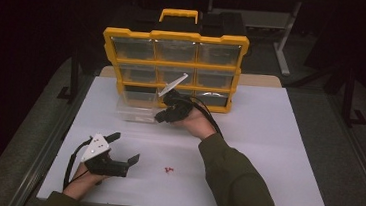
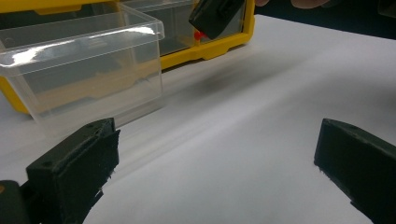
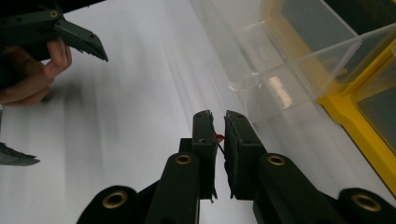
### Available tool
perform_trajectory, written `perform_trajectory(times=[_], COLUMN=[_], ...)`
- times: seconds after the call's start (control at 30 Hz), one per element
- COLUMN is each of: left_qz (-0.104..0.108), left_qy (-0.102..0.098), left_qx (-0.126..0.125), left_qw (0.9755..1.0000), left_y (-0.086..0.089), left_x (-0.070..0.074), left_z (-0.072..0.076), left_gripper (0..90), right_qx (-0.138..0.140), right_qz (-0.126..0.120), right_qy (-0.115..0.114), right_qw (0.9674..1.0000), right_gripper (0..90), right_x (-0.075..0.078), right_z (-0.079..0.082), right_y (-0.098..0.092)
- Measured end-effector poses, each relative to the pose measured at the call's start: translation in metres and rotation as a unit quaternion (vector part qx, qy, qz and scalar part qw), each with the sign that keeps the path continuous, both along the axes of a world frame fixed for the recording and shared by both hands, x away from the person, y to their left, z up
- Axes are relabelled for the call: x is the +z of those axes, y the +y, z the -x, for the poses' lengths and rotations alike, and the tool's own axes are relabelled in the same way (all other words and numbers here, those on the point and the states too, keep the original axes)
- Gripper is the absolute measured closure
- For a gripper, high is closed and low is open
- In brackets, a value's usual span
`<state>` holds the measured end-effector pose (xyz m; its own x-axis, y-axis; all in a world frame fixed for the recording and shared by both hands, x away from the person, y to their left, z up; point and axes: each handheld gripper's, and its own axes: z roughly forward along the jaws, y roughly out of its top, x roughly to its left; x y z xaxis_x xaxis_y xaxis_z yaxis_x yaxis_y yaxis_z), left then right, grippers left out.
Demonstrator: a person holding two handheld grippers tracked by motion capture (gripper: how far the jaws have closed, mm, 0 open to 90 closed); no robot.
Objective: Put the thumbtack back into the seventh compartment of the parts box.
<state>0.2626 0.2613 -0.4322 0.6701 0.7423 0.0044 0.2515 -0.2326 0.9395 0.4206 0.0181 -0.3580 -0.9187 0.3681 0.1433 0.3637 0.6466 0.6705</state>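
My right gripper [image 1: 162, 115] hovers just in front of a clear plastic drawer [image 1: 138, 106] that stands pulled out on the white table. Its jaws [image 3: 218, 116] are shut on a small red piece [image 3: 218, 137], also seen in the left gripper view as a red speck [image 2: 199, 35] under the black jaw. More small red pieces [image 1: 167, 170] lie on the table near the front. My left gripper [image 1: 126, 147] rests low at the front left, open, with nothing between its jaws [image 2: 217, 140].
A yellow organizer [image 1: 177, 34] with clear drawers stands at the back of the white table [image 1: 268, 140]; one lower-left slot is vacant. The drawer [image 2: 84, 70] sits right before it. The table's front edge runs close to the person's hands.
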Motion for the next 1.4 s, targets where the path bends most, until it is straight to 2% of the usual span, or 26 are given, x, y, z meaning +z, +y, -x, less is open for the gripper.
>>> perform_trajectory(times=[0.13,0.37,0.5,0.67,0.8,0.83,0.9,1.0,1.03,1.1,1.4], left_qz=[0.001,-0.002,0.004,0.003,0.0,0.0,-0.005,0.001,0.001,-0.001,0.002], left_qy=[0.0,0.0,0.0,0.001,0.0,0.001,0.001,0.0,0.001,0.001,-0.001], left_qx=[0.0,-0.001,0.001,0.0,-0.001,0.0,-0.001,0.0,0.0,-0.001,-0.002], left_qw=[1.0,1.0,1.0,1.0,1.0,1.0,1.0,1.0,1.0,1.0,1.0], left_y=[0.0,0.0,0.0,0.0,0.001,0.001,0.001,0.0,0.001,0.001,0.001], left_x=[0.0,0.0,0.0,0.0,0.0,0.0,0.0,0.0,0.0,0.0,0.0], left_z=[0.0,0.0,0.0,0.0,0.0,0.0,0.0,0.0,0.0,0.0,-0.001], left_gripper=[0.0,0.0,0.0,0.0,0.0,0.0,0.0,0.0,0.0,0.0,0.0], right_qx=[-0.007,-0.009,-0.011,-0.023,-0.023,-0.021,-0.021,-0.031,-0.026,-0.03,-0.032], right_qz=[-0.002,-0.009,-0.012,-0.013,-0.012,-0.019,-0.018,-0.014,-0.014,-0.011,-0.002], right_qy=[0.005,-0.007,-0.01,-0.003,-0.014,-0.013,-0.019,-0.009,-0.017,-0.011,-0.015], right_qw=[1.0,0.9999,0.9998,0.9997,0.9996,0.9995,0.9994,0.9994,0.9994,0.9994,0.9994], right_gripper=[82.1,82.1,82.1,82.1,82.1,82.1,82.1,82.1,82.1,82.1,81.8], right_x=[0.004,0.009,0.013,0.017,0.02,0.02,0.021,0.024,0.023,0.024,0.021], right_z=[-0.002,-0.01,-0.014,-0.019,-0.024,-0.025,-0.028,-0.028,-0.03,-0.031,-0.038], right_y=[0.001,0.004,0.006,0.009,0.011,0.012,0.014,0.018,0.019,0.023,0.037])
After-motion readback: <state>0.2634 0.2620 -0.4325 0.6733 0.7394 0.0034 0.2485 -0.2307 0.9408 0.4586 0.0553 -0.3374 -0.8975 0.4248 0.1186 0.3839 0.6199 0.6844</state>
